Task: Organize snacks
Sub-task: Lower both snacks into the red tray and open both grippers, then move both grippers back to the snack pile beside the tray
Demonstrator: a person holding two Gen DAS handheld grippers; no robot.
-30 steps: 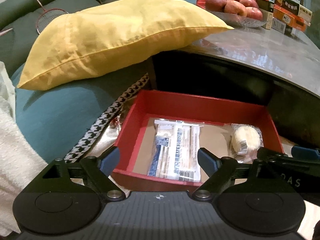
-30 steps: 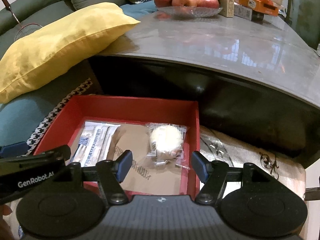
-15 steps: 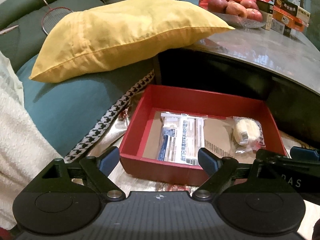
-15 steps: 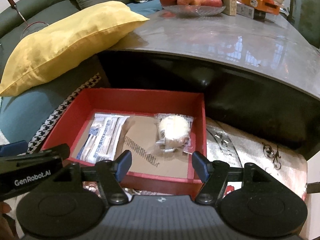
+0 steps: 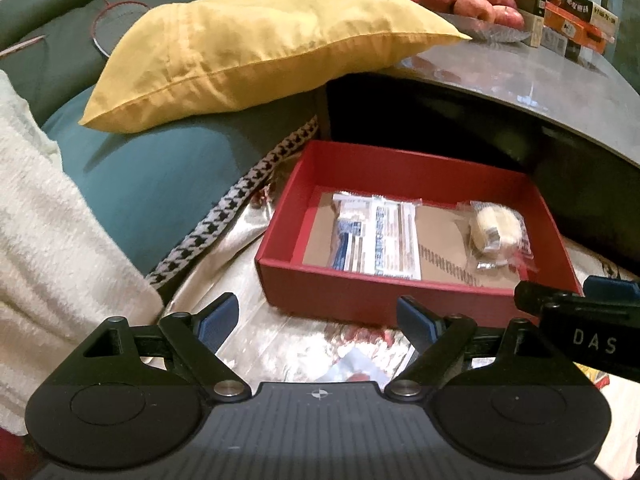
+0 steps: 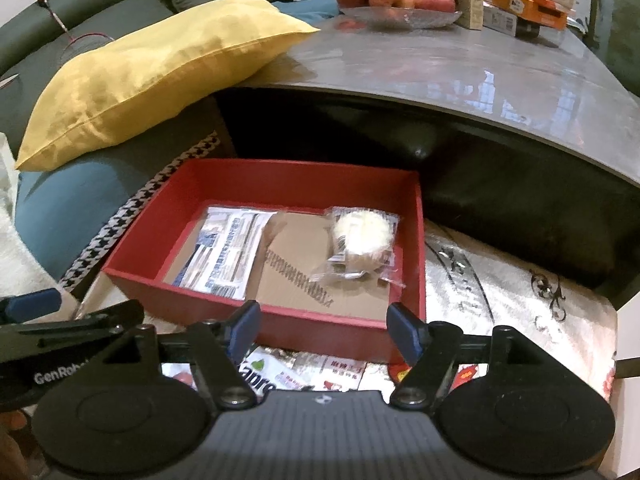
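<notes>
Right wrist view: red box sits on the floor below the desk, holding 2 snacks, a flat packet and a wrapped cake. More packets lie outside, unsorted. Right gripper jaws, just opening, and left gripper jaws gape empty.

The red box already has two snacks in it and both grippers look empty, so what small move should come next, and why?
Probably lower the right gripper onto the loose packets lying just in front of the red box. Its jaws have just been opening with nothing between them, the left gripper is empty too, and those packets are still outside the box.
</notes>
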